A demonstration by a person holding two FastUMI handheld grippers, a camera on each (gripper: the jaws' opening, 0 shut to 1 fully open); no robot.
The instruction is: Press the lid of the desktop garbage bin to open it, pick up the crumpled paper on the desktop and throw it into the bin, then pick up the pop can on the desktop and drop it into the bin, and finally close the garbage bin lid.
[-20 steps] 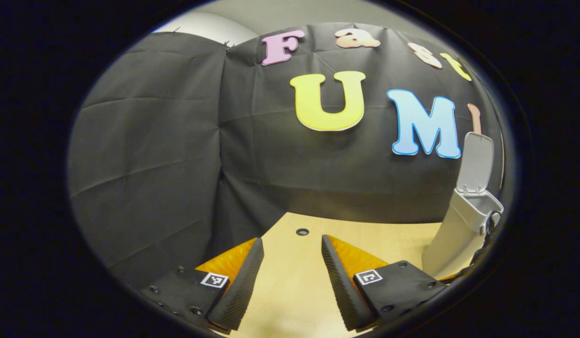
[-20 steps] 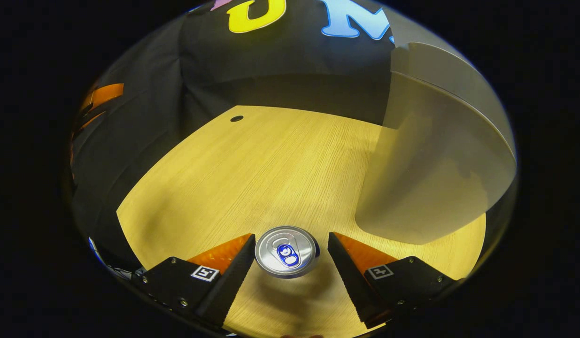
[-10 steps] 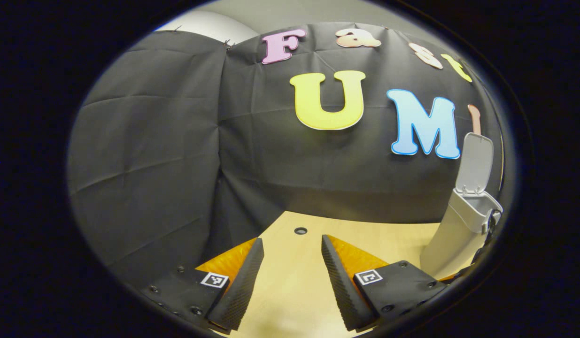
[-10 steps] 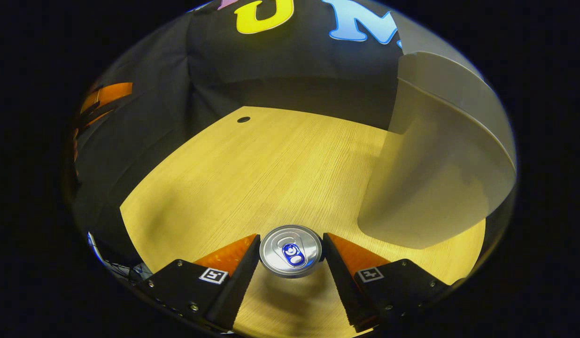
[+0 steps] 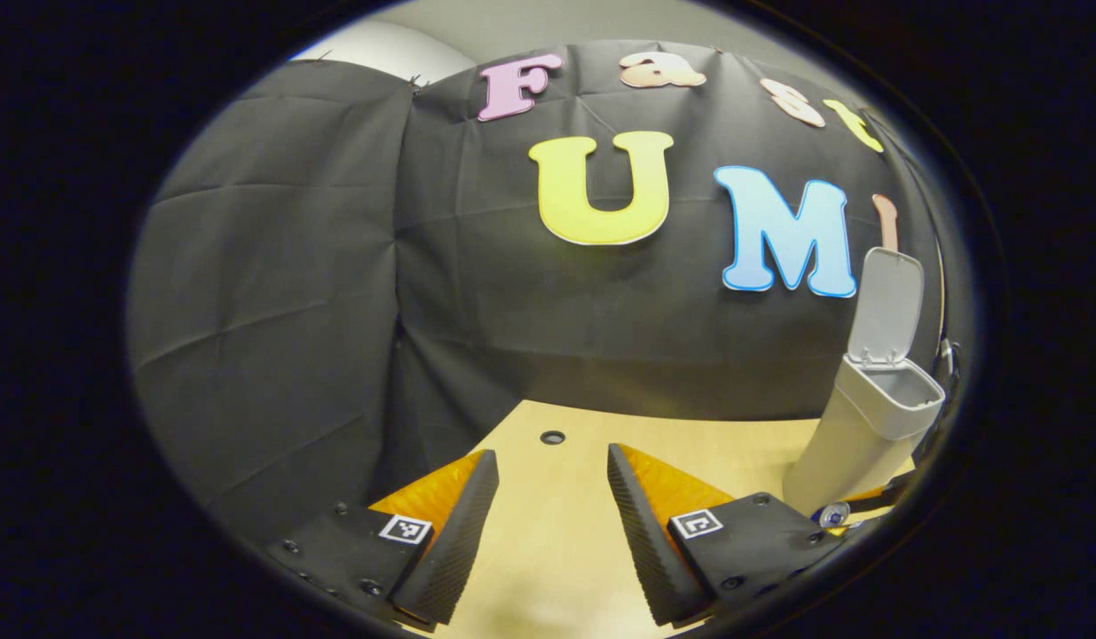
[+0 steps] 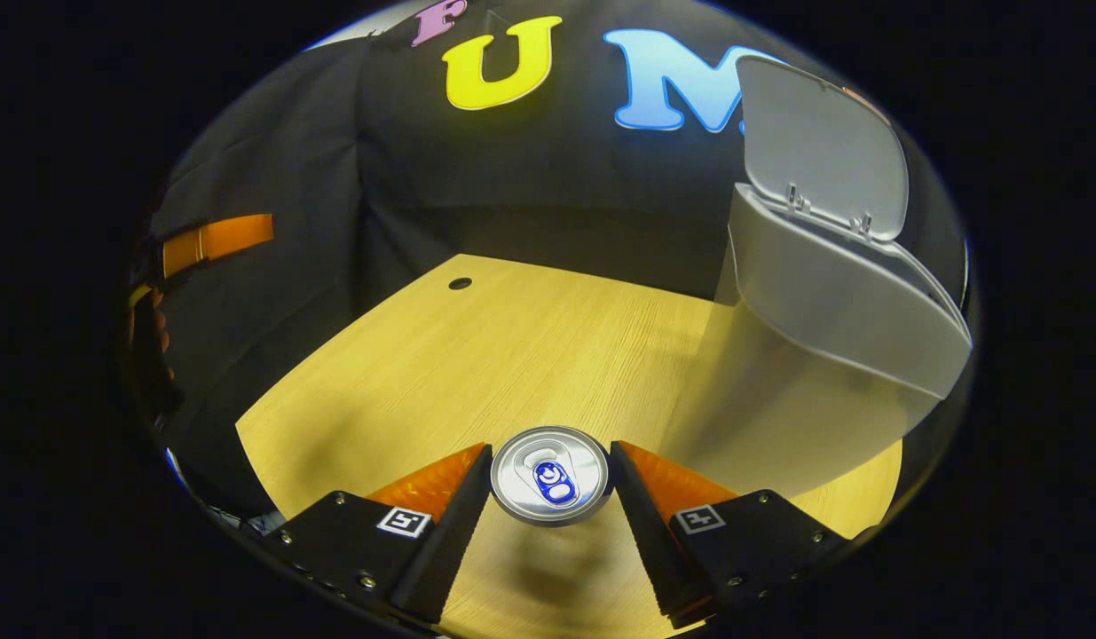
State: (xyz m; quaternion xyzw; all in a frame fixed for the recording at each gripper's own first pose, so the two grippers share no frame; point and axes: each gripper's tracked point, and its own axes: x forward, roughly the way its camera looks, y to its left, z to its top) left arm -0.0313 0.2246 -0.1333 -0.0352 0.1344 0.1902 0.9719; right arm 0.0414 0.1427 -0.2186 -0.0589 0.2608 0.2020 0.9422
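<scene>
In the right gripper view a silver-topped pop can [image 6: 552, 475] stands upright between my fingers, and my right gripper [image 6: 549, 446] is shut on its sides above the wooden table [image 6: 477, 355]. To its right, close by, the grey garbage bin [image 6: 823, 302] stands with its lid [image 6: 814, 146] flipped up and open. In the left gripper view my left gripper [image 5: 546, 524] is open, with nothing between its fingers, low over the table's left part. The bin [image 5: 858, 435] is far to the right there with its lid [image 5: 887, 306] upright. The can's top [image 5: 834, 513] shows at the bin's foot.
A small round hole [image 6: 460, 283] marks the table near its back edge. Black cloth walls close off the back and left. At the far left of the right gripper view, a hand [image 6: 153, 333] holds the other gripper. Bare tabletop lies between the grippers.
My right gripper's fingers closed onto the can, then rose with it, so the bin's rim and open lid came into view. The left gripper barely shifted.
</scene>
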